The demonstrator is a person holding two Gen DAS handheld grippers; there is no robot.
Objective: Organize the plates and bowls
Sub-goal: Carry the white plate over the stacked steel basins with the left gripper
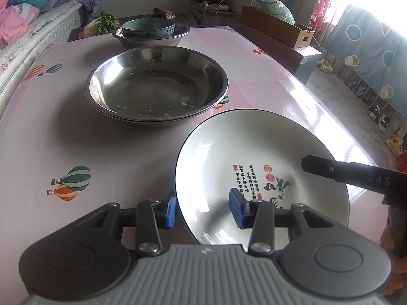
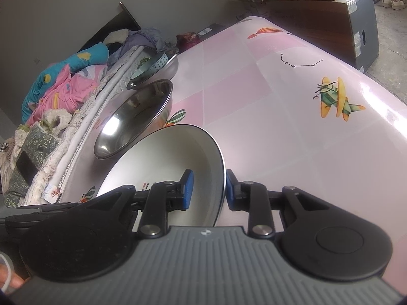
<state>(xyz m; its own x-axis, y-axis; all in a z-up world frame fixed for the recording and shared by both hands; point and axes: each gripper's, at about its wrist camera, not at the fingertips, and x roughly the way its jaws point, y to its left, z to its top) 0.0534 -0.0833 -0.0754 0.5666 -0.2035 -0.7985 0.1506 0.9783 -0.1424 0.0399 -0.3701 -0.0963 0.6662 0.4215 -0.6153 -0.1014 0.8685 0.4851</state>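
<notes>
Right tool [image 2: 208,190] open astride white plate [image 2: 162,157] rim, steel basin [image 2: 132,119] beyond, pink table [image 2: 279,127]

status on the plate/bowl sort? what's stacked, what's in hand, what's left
Looks done: the teal bowl sits inside the far steel basin, and the near steel basins appear nested. In hand: both grippers straddle the rim of the white calligraphy plate, left gripper at its near edge, right gripper at its right edge, both open, not clamped. Left: grip the plate and place it; where it belongs isn't shown.

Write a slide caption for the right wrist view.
Right gripper straddles the white plate rim, jaws open, beside stacked steel bowls.
</notes>
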